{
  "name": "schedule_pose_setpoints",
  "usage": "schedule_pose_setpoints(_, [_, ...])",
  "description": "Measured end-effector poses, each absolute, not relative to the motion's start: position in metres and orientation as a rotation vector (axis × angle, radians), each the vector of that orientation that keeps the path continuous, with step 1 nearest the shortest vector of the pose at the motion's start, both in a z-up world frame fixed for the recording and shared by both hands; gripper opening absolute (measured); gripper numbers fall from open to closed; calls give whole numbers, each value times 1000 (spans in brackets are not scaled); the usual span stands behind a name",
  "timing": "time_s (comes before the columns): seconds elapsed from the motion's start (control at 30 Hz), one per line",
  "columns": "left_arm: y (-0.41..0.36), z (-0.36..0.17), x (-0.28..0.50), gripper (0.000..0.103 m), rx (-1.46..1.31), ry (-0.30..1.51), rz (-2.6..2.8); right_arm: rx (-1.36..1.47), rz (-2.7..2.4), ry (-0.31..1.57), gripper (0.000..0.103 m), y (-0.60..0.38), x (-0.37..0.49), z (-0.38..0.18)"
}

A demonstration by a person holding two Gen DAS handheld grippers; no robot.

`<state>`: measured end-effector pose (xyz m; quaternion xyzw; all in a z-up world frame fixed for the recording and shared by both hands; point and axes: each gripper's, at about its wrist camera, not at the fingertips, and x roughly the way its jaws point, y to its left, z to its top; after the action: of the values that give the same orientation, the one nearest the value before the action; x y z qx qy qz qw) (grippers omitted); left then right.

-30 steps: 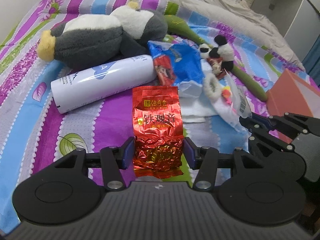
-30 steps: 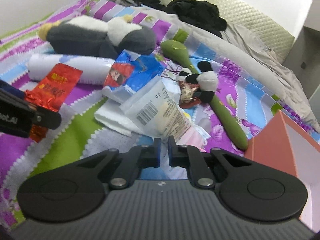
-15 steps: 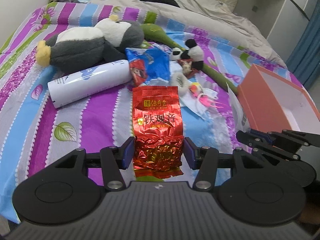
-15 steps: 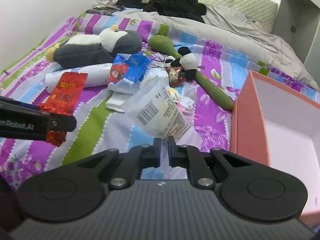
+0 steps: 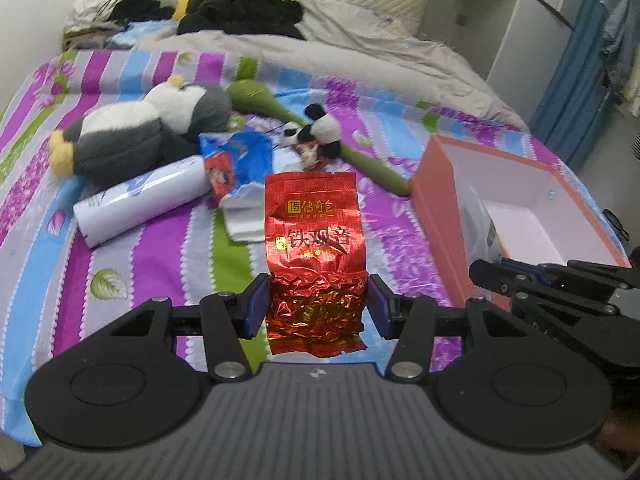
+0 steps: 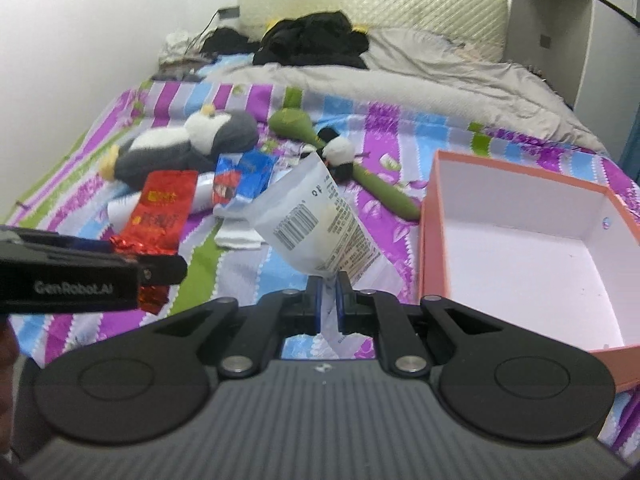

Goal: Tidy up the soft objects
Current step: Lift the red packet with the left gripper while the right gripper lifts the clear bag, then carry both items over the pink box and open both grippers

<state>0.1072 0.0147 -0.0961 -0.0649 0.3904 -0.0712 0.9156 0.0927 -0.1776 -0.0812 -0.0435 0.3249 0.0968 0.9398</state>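
Note:
My left gripper [image 5: 317,306] is shut on a red foil tea packet [image 5: 314,240] and holds it upright above the striped bedspread; the packet also shows in the right wrist view [image 6: 160,212]. My right gripper [image 6: 328,300] is shut on a clear plastic bag with a barcode [image 6: 316,224], held up left of the open salmon-pink box [image 6: 436,216]. In the left wrist view the right gripper [image 5: 500,276] sits at the box's [image 5: 436,184] near corner, with the bag [image 5: 480,236] inside the box rim.
On the bedspread [image 5: 168,240] lie a grey and white plush [image 5: 132,136], a white cylinder [image 5: 140,200], a blue snack bag [image 5: 236,160], a panda toy on a green stem [image 5: 324,132] and white tissue [image 6: 236,236]. A grey duvet [image 5: 360,52] and dark clothes [image 5: 240,12] lie beyond.
Both grippers have pulled back and risen with their loads, so more of the bed and box shows. The right gripper has carried the clear bag toward the box.

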Motion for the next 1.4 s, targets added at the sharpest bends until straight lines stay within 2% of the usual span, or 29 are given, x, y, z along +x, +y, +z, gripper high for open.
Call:
schedule_pose_setpoints(0.7, [-68,-43,105,58,-61,711,-381,17,-7,560,11,-262,62,-37])
schedule_pose_setpoints(1.03, [-142,-48,141,58,-3,745,-510,85,-99,613,11,-316,88,-52])
schedule_pose_setpoints(1.4, [-219,-67,218,58,49,806,-575,116,-152,699,11,-377,151,-87])
